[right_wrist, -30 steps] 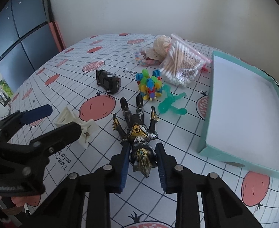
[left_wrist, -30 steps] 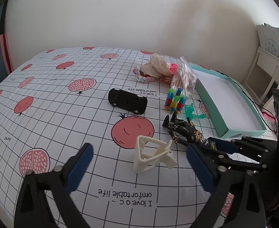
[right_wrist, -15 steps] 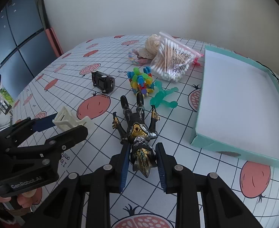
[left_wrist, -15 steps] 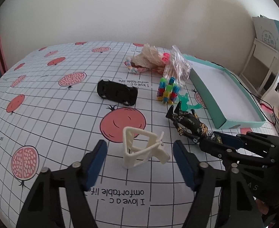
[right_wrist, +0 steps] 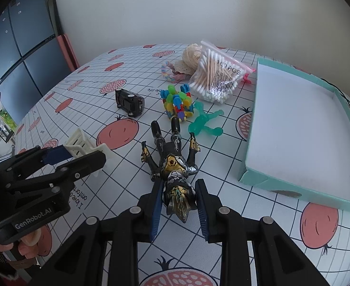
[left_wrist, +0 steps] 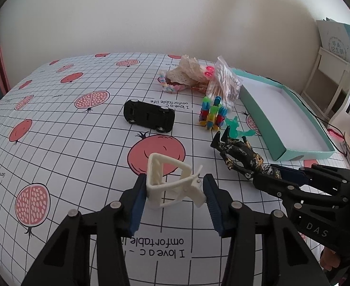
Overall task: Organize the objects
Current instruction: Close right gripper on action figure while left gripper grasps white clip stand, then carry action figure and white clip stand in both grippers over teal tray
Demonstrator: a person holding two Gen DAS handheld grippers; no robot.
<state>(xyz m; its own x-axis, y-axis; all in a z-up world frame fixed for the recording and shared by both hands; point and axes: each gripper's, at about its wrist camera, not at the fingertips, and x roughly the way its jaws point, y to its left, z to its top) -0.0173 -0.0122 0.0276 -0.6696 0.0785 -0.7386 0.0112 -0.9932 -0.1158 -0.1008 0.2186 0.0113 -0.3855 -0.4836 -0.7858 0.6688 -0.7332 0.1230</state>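
Lying past the figure on the tablecloth [right_wrist: 222, 214]: green toy [right_wrist: 204, 122], block cluster [right_wrist: 177, 102], black car [right_wrist: 129, 101], swab bag [right_wrist: 216, 77], teal tray [right_wrist: 251, 162] at the right edge. Left gripper [left_wrist: 173, 199] pinches the cream clip [left_wrist: 172, 182]; right gripper [right_wrist: 178, 203] clasps the action figure [right_wrist: 173, 164].

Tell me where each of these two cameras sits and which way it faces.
Left wrist view: on the left gripper, facing forward over its fingers, which close round the cream plastic clip; the right gripper shows at right.
Right wrist view: on the right gripper, facing forward over the black-and-gold action figure between its fingers; the left gripper shows at left.
Shared: clip, figure, black toy car, teal box, pomegranate tablecloth.
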